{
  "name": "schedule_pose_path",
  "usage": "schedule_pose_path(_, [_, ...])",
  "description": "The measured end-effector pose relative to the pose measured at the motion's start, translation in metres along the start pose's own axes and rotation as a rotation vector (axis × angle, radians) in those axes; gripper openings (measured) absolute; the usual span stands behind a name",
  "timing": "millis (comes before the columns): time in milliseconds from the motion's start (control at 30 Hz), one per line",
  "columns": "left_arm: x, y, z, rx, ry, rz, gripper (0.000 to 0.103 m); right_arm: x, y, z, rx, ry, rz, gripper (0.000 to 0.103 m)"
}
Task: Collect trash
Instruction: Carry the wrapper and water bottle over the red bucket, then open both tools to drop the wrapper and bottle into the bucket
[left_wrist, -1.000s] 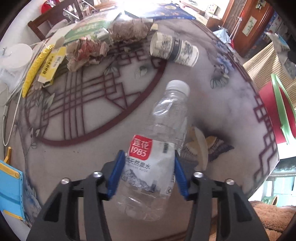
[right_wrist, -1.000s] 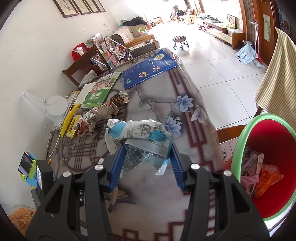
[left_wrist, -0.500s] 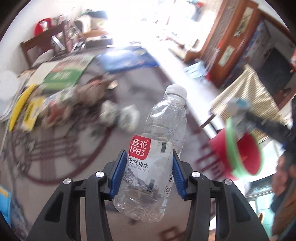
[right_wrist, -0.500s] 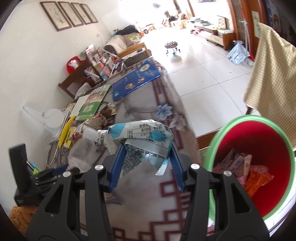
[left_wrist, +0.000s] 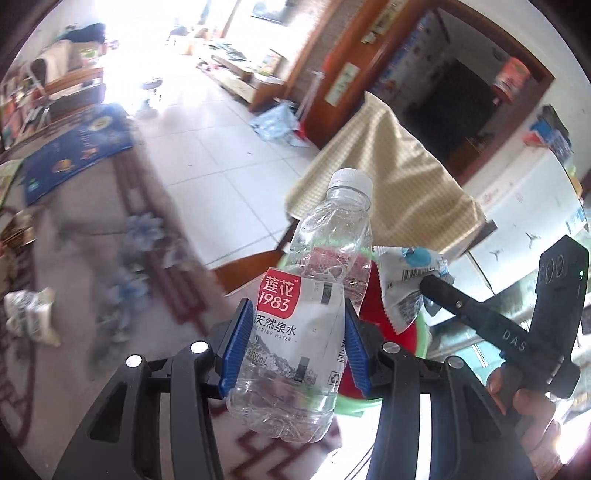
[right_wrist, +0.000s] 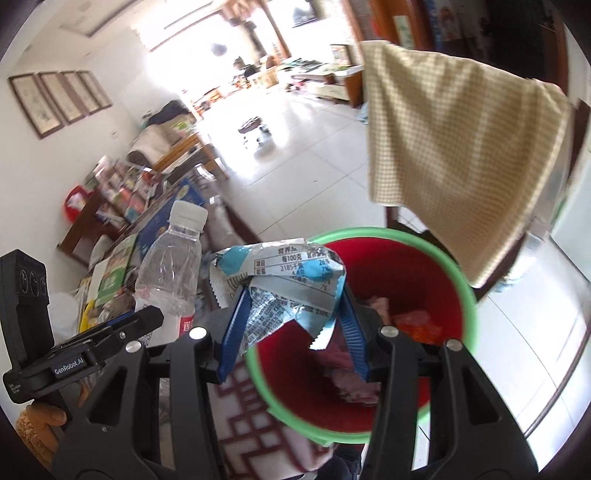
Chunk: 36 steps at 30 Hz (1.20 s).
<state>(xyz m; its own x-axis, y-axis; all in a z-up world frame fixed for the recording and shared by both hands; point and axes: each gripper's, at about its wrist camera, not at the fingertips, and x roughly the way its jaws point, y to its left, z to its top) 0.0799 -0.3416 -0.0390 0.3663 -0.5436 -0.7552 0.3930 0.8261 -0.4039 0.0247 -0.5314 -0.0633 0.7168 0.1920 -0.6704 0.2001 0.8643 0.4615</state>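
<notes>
In the left wrist view, the left hand-held gripper (left_wrist: 295, 345) is seen clamped on a clear plastic water bottle (left_wrist: 306, 317), its blue pads pressed against the labelled sides. The bottle is held nearly upright, white cap on top, beyond the edge of the patterned bench (left_wrist: 85, 258). Behind the bottle, part of a red bin with a green rim (left_wrist: 421, 332) is visible. To the right, the right hand-held gripper (left_wrist: 424, 282) is seen from the side, gripped by a hand (left_wrist: 524, 402), with a blue-and-white wrapper (left_wrist: 404, 284) caught at its tip. A crumpled paper cup (left_wrist: 31, 317) lies blurred on the bench at the left.

In the right wrist view, the right hand-held gripper (right_wrist: 293, 317) is closed on the crumpled wrapper (right_wrist: 280, 284), which is held above the open bin (right_wrist: 463, 295). Other trash is seen inside the bin. The bottle (right_wrist: 171, 266) is held to the left by the left hand-held gripper (right_wrist: 147, 317). A checked cloth (right_wrist: 458, 147) hangs behind the bin.
</notes>
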Motion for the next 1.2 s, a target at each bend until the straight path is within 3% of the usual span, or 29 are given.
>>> schedule_pose_path(267, [0.036, -0.046, 0.009, 0.097, 0.06, -0.056, 0.046, -0.015, -0.039, -0.004, 0.089, -0.025, -0.078, 0.048])
schedule_pose_path(333, [0.039, -0.046, 0.009, 0.095, 0.079, -0.065, 0.05, -0.016, -0.042, -0.006, 0.098, -0.027, -0.095, 0.054])
schedule_pose_path(367, [0.039, -0.044, 0.008, 0.083, 0.079, -0.066, 0.054, -0.016, -0.043, -0.007, 0.109, -0.025, -0.101, 0.064])
schedule_pose_path(467, [0.029, -0.034, 0.007, 0.061, 0.058, -0.064, 0.056, -0.02, -0.044, -0.009, 0.139, -0.034, -0.094, 0.066])
schedule_pose_path(833, [-0.021, 0.041, -0.012, -0.07, -0.017, 0.048, 0.056, -0.004, -0.001, -0.009, 0.071, -0.01, -0.054, 0.066])
schedule_pose_path(1200, [-0.093, 0.165, -0.06, -0.276, -0.078, 0.21, 0.057, 0.035, 0.101, -0.029, -0.074, 0.076, 0.034, 0.066])
